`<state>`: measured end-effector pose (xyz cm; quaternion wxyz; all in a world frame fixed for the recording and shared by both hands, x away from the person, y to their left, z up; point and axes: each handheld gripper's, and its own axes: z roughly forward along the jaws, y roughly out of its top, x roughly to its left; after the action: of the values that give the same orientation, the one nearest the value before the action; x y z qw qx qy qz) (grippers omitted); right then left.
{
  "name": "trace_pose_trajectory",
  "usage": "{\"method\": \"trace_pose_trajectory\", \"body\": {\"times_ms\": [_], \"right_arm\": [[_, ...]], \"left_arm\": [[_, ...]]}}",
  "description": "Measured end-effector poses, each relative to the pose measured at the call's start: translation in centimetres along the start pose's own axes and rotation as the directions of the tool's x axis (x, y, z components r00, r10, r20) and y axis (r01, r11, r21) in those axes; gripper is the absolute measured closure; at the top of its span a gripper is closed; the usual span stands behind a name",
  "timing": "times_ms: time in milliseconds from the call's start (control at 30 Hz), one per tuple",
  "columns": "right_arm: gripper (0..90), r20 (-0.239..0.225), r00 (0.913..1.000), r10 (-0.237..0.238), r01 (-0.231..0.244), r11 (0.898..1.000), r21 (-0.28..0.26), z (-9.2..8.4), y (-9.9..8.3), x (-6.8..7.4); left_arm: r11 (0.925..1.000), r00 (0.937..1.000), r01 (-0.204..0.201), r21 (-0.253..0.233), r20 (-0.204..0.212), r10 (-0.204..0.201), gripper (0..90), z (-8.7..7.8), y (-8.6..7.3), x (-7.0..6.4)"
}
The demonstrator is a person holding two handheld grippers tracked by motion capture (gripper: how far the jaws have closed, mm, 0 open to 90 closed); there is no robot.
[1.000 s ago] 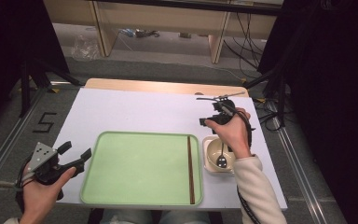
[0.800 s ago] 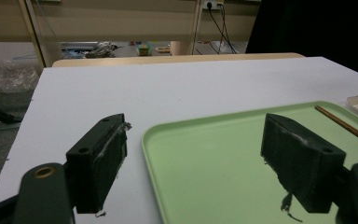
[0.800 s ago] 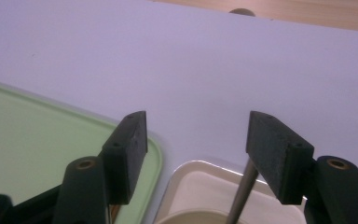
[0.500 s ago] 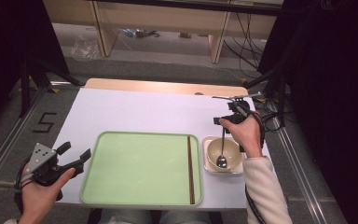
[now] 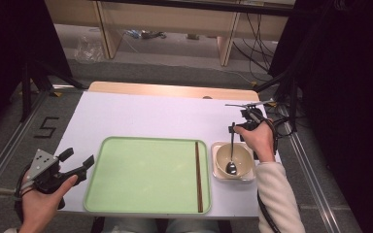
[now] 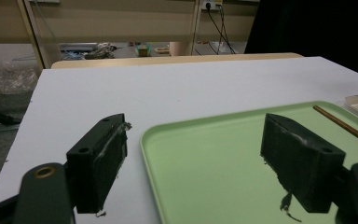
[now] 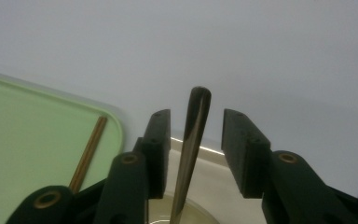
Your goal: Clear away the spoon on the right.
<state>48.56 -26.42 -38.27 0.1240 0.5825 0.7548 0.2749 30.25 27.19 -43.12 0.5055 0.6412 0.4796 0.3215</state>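
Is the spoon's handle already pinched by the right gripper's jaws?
No: the spoon handle stands between the right gripper pads with a gap on each side.

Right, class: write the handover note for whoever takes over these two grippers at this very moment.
Right gripper: jaws have just been closing around the spoon handle; a gap shows on each side, so no grip yet.
Left gripper: open, holding nothing, at the green tray's left edge.
Things: the spoon stands in the bowl, which sits on a small white dish right of the tray; chopsticks lie along the tray's right side.
Done: chopsticks on the tray.
Left: probably grip the spoon and lift it out, perhaps onto the tray.
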Motion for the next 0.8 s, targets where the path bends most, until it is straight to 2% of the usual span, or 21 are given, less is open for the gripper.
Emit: {"method": "trace_pose_trajectory", "body": {"times_ms": [67, 100, 133, 167, 200, 233, 333, 400, 433, 567, 633, 700, 767, 800], "right_arm": [[67.4, -0.020, 0.9997, 0.014, -0.014, 1.000, 0.010, 0.21, -0.10, -0.19], [69.4, -0.060, 0.9982, -0.007, 0.007, 1.000, 0.008, 0.44, -0.14, -0.54], [72.0, -0.041, 0.9991, 0.015, -0.014, 1.000, 0.020, 0.46, -0.22, -0.39], [75.2, -0.049, 0.9984, 0.028, -0.027, 0.999, 0.027, 0.54, -0.26, -0.37], [77.8, -0.050, 0.9987, 0.015, -0.014, 1.000, 0.025, 0.68, -0.33, -0.49], [80.2, -0.062, 0.9976, 0.030, -0.027, 0.999, 0.042, 0.68, -0.31, -0.43], [86.4, -0.065, 0.9971, 0.039, -0.037, 0.999, 0.028, 0.85, -0.38, -0.37], [90.0, -0.061, 0.9975, 0.034, -0.032, 0.999, 0.041, 0.81, -0.38, -0.36], [90.0, -0.074, 0.9965, 0.038, -0.034, 0.998, 0.053, 0.83, -0.40, -0.32], [90.0, -0.058, 0.9978, 0.033, -0.031, 0.999, 0.042, 0.80, -0.35, -0.23], [90.0, -0.056, 0.9978, 0.036, -0.033, 0.998, 0.052, 0.60, -0.27, -0.16], [90.0, -0.056, 0.9982, 0.022, -0.019, 0.998, 0.052, 0.40, -0.18, -0.19], [90.0, -0.048, 0.9984, 0.030, -0.028, 0.998, 0.049, 0.11, -0.11, 0.11], [90.0, -0.036, 0.9994, 0.002, 0.000, 0.999, 0.043, 0.00, -0.07, 0.05]], "left_arm": [[1.0000, 1.0000, 0.001, -0.001, 0.000, -0.001, 22.1, 0.01, 0.00, -0.01], [1.0000, 1.0000, 0.002, -0.001, 0.001, -0.002, 22.1, 0.00, -0.01, -0.03], [1.0000, 1.0000, 0.002, 0.000, 0.001, -0.002, 22.1, -0.01, -0.01, -0.03], [1.0000, 1.0000, 0.002, -0.001, 0.001, -0.002, 22.1, -0.02, -0.01, -0.01], [1.0000, 1.0000, 0.005, -0.001, 0.000, -0.005, 22.1, -0.02, -0.03, -0.02], [1.0000, 1.0000, 0.005, -0.001, 0.000, -0.005, 22.1, -0.02, -0.03, 0.00], [1.0000, 1.0000, 0.009, -0.004, 0.001, -0.009, 22.1, -0.03, -0.03, -0.02], [1.0000, 1.0000, 0.006, -0.002, 0.001, -0.006, 22.1, -0.03, -0.02, -0.03], [1.0000, 1.0000, 0.005, -0.001, 0.002, -0.005, 22.2, -0.02, -0.02, -0.04], [1.0000, 1.0000, 0.007, -0.002, 0.001, -0.007, 22.1, -0.03, -0.02, -0.04], [1.0000, 1.0000, 0.006, -0.002, 0.001, -0.006, 22.1, -0.02, -0.02, -0.03], [1.0000, 1.0000, 0.003, -0.001, 0.001, -0.003, 22.1, -0.03, -0.02, -0.02], [1.0000, 1.0000, 0.006, -0.002, 0.001, -0.006, 22.2, -0.03, -0.03, -0.03], [1.0000, 1.0000, 0.007, -0.002, 0.001, -0.007, 22.1, -0.04, -0.03, -0.03]]}}
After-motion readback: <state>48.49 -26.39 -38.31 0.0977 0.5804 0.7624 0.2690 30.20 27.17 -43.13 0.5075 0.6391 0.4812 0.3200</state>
